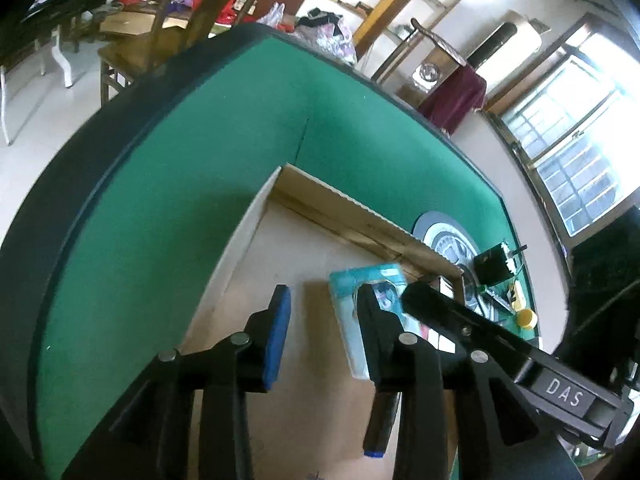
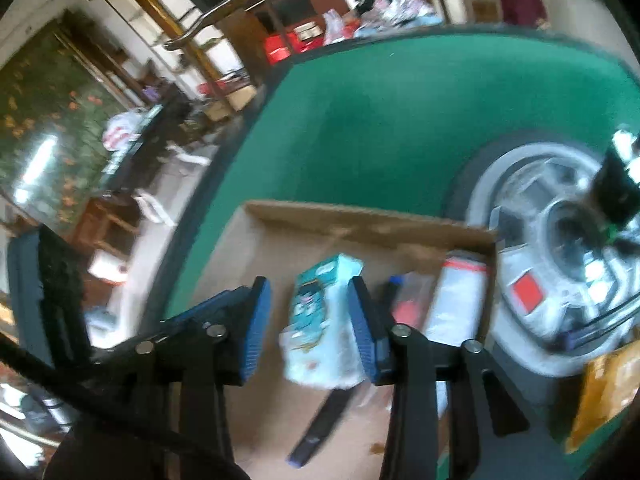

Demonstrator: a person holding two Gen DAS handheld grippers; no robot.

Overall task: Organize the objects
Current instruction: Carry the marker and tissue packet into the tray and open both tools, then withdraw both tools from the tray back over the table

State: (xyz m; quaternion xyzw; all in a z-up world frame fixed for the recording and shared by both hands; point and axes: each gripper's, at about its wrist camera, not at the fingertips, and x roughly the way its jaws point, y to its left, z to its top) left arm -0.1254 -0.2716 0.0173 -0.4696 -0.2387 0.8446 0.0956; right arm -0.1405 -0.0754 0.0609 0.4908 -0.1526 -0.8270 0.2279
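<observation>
Only right view shows orange packet [image 2: 608, 392] beside box [image 2: 360, 216].

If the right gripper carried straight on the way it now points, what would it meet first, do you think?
Most likely the light blue packet lying in the cardboard box: it shows directly between the open fingers of the right gripper. The frame is blurred, so how far off it lies is unclear.

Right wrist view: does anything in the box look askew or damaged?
Yes. The teal packet lies slanted in the cardboard box, not squared to its walls, and its near end looks crumpled. The view is blurred, so real damage can't be confirmed.
</observation>
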